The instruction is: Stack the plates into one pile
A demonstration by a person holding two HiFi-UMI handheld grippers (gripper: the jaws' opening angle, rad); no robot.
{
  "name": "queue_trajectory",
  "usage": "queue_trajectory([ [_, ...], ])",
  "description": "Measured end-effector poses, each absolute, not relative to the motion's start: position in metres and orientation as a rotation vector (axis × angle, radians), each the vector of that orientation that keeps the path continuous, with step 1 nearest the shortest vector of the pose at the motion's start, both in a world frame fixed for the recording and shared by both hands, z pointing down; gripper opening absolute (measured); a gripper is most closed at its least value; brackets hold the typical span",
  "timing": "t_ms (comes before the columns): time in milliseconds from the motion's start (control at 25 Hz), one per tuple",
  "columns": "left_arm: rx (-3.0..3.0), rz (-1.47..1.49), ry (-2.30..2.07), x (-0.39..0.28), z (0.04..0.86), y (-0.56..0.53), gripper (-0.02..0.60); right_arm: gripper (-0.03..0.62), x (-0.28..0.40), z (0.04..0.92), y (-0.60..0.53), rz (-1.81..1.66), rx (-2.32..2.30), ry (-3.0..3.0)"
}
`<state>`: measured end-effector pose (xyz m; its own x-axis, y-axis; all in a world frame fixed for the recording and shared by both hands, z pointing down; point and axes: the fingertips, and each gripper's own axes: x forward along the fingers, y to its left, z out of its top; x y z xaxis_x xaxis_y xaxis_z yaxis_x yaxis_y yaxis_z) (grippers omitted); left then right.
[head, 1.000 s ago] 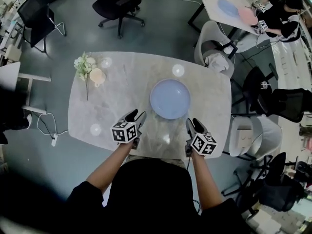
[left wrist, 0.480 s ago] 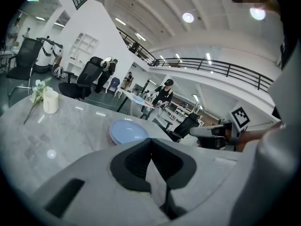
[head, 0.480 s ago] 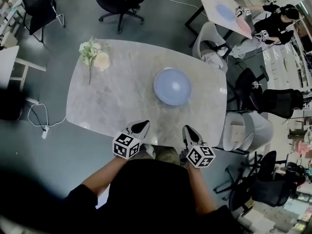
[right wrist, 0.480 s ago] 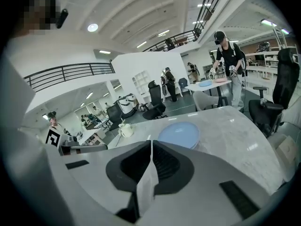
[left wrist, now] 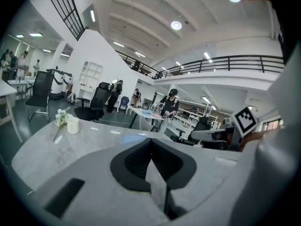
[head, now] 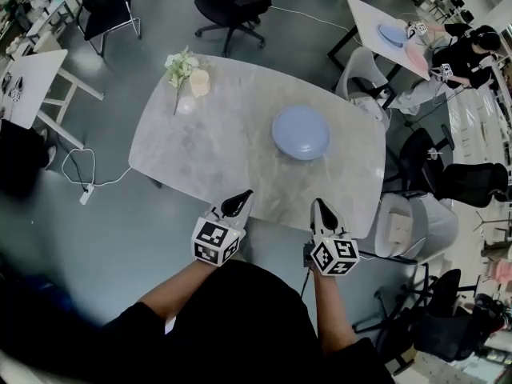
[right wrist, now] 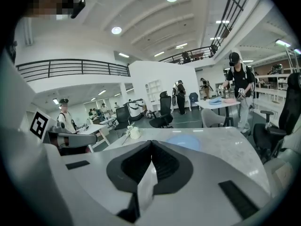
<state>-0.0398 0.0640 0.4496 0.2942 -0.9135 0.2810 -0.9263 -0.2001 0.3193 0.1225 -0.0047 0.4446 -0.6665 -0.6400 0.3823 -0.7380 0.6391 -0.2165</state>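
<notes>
Draws back from the pale blue round plate pile (head: 301, 132) with both hands: puts the left gripper (head: 238, 199) and the right gripper (head: 322, 209), a second ago spread wide and hovering just short of that pile, well apart from it now, on its near side at about the desk edge. Shows each gripper pinched fully together in its own gripper view, pads meeting, nothing caught between them. Leaves the pile sitting alone on the grey marble-patterned oval desk (head: 224, 146), touched by neither gripper, with no other loose plate visible around it; plate count inside the pile not readable from above. Keeps the white flower sprig (head: 181, 64) and the cream candle (head: 200, 82) far off to the pile's left, as before. Reads as a release followed by a retreat, so probably stacking already finished, with nothing further here to fetch.
</notes>
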Motion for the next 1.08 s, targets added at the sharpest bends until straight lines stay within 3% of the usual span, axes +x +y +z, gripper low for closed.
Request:
queue_trajectory([
  [440,2.223,0.125,-1.708,0.051,0.427,0.161,0.017,0.012,0.214,0.411,0.086,0.422,1.234,-2.650],
  [1080,2.222,0.017,-1.842,0.067,0.383,0.190,0.015,0.012,0.261,0.353,0.109,0.146,1.327,-2.676],
])
